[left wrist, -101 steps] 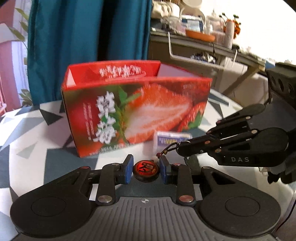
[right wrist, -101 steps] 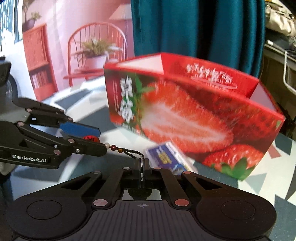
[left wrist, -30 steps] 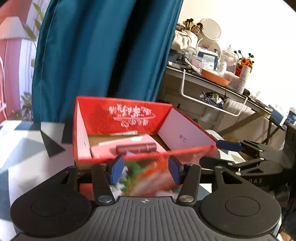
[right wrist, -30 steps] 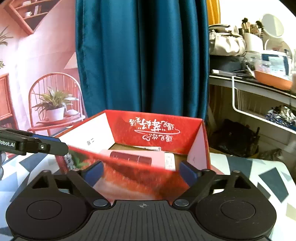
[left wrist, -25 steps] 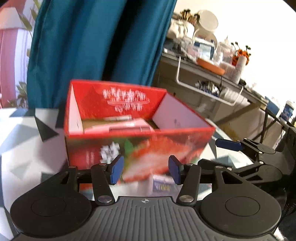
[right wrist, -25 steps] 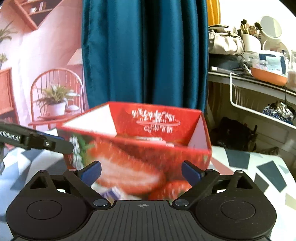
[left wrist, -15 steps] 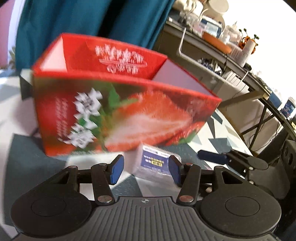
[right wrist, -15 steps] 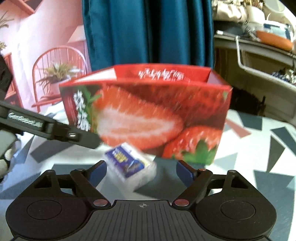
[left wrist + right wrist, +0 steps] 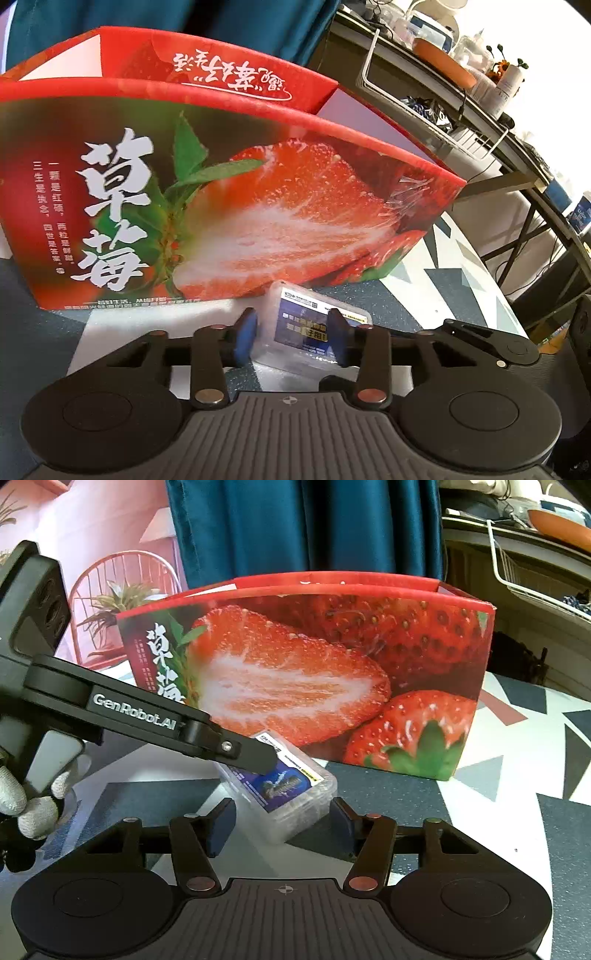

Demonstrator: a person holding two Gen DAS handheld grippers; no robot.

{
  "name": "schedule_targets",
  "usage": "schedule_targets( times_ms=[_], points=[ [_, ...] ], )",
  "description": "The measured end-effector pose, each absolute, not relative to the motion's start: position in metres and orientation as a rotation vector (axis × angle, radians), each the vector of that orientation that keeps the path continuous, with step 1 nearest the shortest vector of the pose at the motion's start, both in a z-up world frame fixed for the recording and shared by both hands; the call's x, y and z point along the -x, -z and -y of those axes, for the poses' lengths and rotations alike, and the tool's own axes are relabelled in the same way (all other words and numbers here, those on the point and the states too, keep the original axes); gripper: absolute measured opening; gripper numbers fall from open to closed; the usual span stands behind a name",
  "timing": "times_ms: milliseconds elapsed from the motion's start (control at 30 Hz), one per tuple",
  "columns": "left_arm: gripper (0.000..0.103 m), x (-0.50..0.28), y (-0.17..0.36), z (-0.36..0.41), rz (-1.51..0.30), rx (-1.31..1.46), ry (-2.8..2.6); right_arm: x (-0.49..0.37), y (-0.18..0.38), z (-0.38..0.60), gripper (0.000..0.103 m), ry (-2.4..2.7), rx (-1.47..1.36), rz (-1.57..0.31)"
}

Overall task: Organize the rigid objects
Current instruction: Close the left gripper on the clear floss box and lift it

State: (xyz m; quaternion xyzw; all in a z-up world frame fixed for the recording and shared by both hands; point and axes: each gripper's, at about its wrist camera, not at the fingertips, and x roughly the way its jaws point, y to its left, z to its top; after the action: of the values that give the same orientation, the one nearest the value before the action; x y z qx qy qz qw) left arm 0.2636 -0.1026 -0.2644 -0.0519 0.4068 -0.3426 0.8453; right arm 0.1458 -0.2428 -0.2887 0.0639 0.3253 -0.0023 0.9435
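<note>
Left gripper (image 9: 291, 338), lower centre of the left wrist view: jaws have just been closing and now straddle the small clear plastic case (image 9: 314, 332) with the dark blue label. The blue pad (image 9: 243, 336) on the picture's left stands a little off the case's edge; the other fingertip overlaps the case's right part, contact there unclear. Not yet a firm clamp as far as can be seen; whether it grips cannot be told.

Right gripper (image 9: 282, 825), lower centre of the right wrist view: jaws have also just been closing, and stand apart on either side of the same case (image 9: 284, 794). Small gaps show between both pads and the case's corners, so not gripping. One left finger (image 9: 255, 755) crosses from the left edge of this frame and its tip lies over the case's upper left part. A gloved hand (image 9: 29, 805) holds that tool at the far left.

Case lies flat on the patterned tabletop (image 9: 498, 812), tilted diagonally in the right view, just in front of the red strawberry box (image 9: 314, 686), near or touching its base.

Box stands upright, open at the top, filling the centre of both views. Teal curtain (image 9: 295, 528) hangs behind it; a cluttered shelf (image 9: 461, 96) sits at the upper right of the left view.
</note>
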Motion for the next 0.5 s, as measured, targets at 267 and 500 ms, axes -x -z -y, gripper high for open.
schedule_targets(
  times_ms=[267, 500],
  points=[
    [0.035, -0.254, 0.260, 0.091, -0.865, 0.146, 0.708, -0.143, 0.284, 0.242, 0.037, -0.004, -0.123, -0.671],
    [0.035, -0.241, 0.239, 0.084, -0.820, 0.164, 0.708, -0.134, 0.263, 0.234, 0.037, -0.016, -0.065, -0.634]
  ],
)
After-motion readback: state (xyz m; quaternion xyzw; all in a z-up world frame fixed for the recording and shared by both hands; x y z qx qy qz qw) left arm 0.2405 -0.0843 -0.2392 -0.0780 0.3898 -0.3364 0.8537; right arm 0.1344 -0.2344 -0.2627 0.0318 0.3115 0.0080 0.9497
